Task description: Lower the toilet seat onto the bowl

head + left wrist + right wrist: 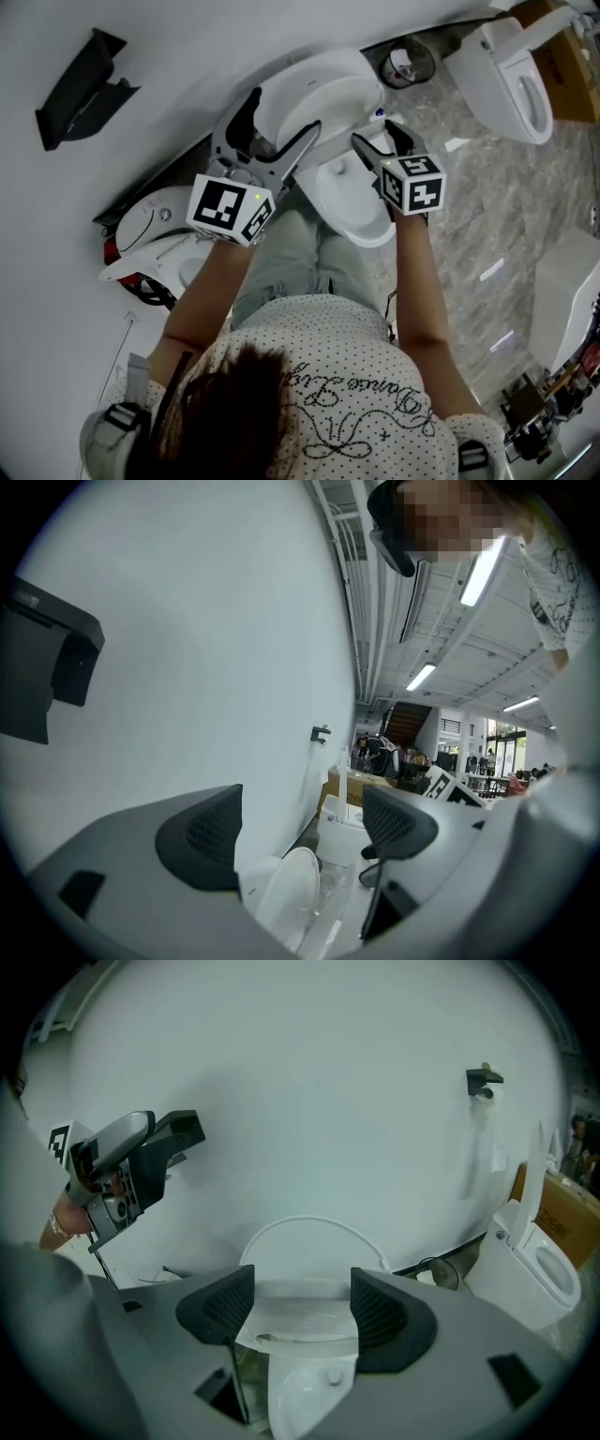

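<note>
My right tongs are spread and pinch nothing, aimed down at the toilet seat; I judge it not yet lowered, since it leans back toward the wall above the bowl; my left tongs are spread too and empty, held aside, probably to keep clear; seat and bowl are smooth, glossy white, rounded ovals

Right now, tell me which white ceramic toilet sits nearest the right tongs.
The middle white toilet against the wall, directly before the right tongs; the others stand aside.
</note>
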